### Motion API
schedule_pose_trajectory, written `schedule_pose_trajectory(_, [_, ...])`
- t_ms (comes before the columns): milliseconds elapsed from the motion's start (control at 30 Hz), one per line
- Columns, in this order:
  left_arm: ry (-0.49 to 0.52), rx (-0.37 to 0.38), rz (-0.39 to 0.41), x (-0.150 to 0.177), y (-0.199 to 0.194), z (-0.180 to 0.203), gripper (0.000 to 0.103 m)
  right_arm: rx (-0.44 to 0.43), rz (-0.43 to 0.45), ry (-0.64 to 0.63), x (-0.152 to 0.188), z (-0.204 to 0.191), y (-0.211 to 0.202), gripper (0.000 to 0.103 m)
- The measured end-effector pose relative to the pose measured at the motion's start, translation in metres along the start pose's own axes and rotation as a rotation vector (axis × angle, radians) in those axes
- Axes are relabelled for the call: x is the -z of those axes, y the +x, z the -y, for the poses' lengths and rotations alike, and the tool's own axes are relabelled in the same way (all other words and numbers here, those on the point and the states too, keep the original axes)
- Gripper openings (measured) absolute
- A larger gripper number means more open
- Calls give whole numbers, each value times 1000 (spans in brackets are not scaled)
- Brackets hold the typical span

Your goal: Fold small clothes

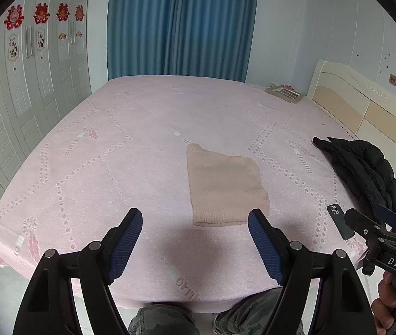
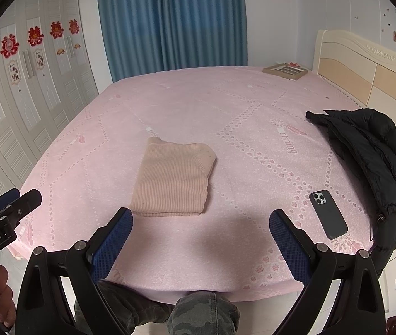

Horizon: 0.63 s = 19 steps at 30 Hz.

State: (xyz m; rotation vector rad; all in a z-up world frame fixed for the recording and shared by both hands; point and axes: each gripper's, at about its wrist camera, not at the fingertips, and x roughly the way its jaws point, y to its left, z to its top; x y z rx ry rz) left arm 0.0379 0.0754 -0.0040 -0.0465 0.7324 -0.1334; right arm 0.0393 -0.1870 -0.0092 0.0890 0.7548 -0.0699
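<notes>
Both grippers, left gripper and right gripper, hang open and empty; the folded knit sweater mid-bed looks soft, light, floppy, so pinch its near corners.

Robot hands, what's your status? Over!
Left gripper open, right gripper open, both empty. Beige sweater folded on bed. Phone off right, nothing blocking.

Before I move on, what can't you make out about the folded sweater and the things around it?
- Folded sweater: inner layers and sleeves hidden by its own top layer, both views.
- Black jacket: far side cut off by the right wrist view's edge.
- Phone: partly behind the right gripper in the left wrist view.
</notes>
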Motion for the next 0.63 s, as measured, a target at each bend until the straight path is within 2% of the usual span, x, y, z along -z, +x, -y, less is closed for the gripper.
schedule_pose_trajectory(500, [5,-8,4,-4,6,-3,77,-3,-4,2,-2,-4,2,97])
schedule_pose_trajectory(633, [21,-21,32,-6,10,-2,77,-5,-10,0,-5,-5,7,97])
